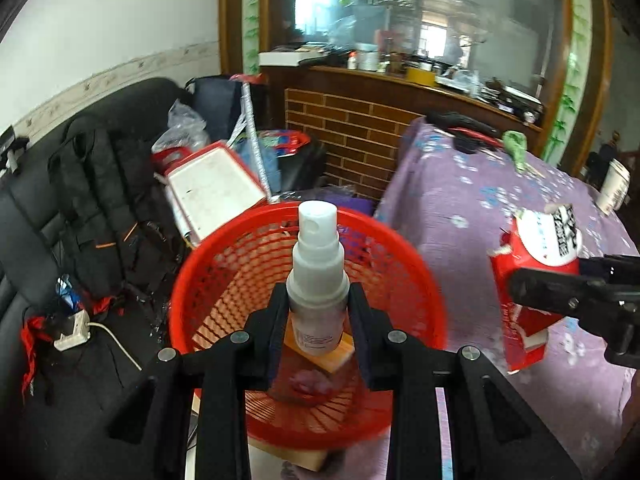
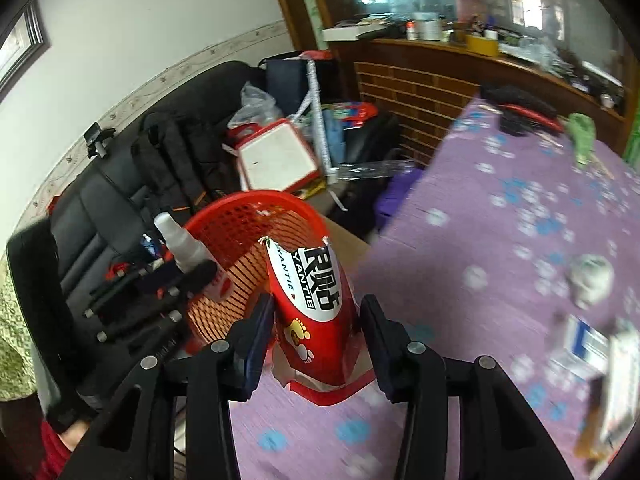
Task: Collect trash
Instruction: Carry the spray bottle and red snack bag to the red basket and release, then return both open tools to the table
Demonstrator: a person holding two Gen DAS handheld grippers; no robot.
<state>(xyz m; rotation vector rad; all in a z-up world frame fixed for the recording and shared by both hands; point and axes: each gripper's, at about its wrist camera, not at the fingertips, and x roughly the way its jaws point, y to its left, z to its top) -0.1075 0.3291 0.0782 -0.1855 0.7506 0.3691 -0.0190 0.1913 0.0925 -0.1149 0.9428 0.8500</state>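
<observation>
My left hand-held gripper [image 1: 318, 320] pinching a spray bottle [image 1: 318, 276] upright over the red basket [image 1: 400, 248], my right hand-held gripper [image 2: 316, 344] angled down above the tabletop [image 2: 500, 240], torn red packet [image 2: 316, 320] between its fingers, grip I cannot tell.

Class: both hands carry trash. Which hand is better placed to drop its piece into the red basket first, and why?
Left. Its spray bottle already hangs over the red basket. The right hand's red packet is over the purple tablecloth, beside the rim.
</observation>
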